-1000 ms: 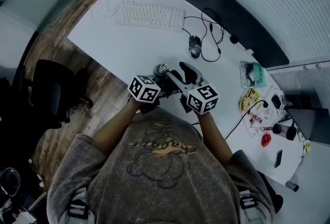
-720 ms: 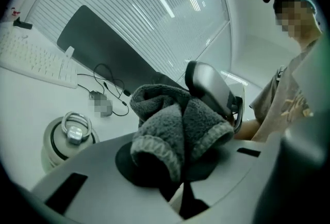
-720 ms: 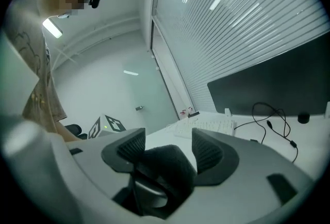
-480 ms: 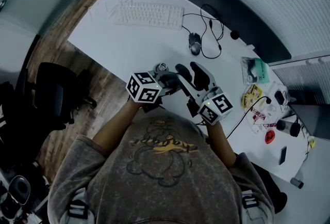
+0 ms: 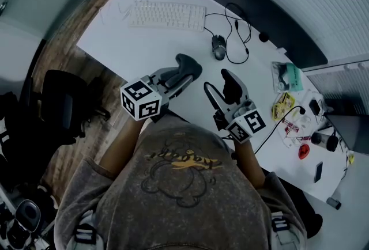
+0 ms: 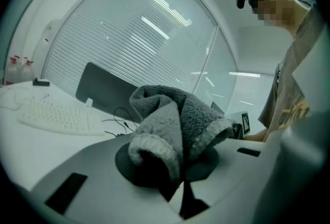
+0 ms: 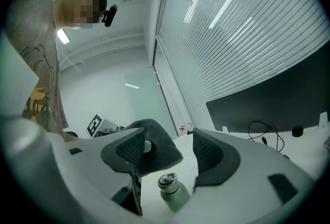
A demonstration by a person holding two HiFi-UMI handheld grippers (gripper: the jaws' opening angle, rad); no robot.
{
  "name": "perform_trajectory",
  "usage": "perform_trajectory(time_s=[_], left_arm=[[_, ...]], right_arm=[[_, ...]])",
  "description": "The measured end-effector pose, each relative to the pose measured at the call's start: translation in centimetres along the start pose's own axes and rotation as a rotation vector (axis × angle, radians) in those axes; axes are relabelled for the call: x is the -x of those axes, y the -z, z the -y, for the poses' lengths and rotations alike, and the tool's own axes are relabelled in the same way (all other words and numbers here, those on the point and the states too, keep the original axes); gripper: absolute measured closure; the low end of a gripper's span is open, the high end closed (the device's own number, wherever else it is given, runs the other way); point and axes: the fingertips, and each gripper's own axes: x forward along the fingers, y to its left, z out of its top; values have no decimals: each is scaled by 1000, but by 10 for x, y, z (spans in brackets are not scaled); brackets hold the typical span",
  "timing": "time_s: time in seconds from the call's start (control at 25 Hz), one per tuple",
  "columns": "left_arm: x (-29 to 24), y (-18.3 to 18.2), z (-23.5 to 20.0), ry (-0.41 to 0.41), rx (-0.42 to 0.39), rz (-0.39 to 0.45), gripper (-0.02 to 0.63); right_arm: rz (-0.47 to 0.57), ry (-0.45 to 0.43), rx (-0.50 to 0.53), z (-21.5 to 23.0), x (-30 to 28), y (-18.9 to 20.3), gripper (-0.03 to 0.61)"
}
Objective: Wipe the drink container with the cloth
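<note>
The left gripper (image 5: 181,67) hangs above the white surface (image 5: 138,41), its jaws clamped together on a grey fleecy cloth (image 6: 175,125) that bunches up over the pads in a folded lump. In the right gripper view this cloth shows up and to the left of the drink container (image 7: 170,191), apart from it. The drink container, a small bottle with a metal screw cap, stands upright on the surface. It appears low in the gap between the jaws of the right gripper (image 5: 221,86), with neither pad touching it. Those jaws stand well apart and clamp nothing, and the gripper is held up off the surface, just to the right of the left one in the head view. The head view itself does not show the drink container. Farther from the person than the drink container lie a white keyboard (image 5: 167,14) and a dark mouse (image 5: 218,47) with its looped cable, in front of a dark monitor (image 5: 248,1).
</note>
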Motion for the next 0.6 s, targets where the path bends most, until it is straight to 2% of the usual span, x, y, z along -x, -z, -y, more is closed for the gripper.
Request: perform_trajectory(time_s=[0.32,0.52,0.6], left_arm=[[47,-9,-35,-232,-145,89,554],[62,-3,-45,-324,-162,146,554],[65,3,-49,-344,-157,152,554]], right_arm=[[-80,38,75,10,-4,18,329],[-133,67,147,13,-10,38,398],[-153,91,159,16,-11,47,474]])
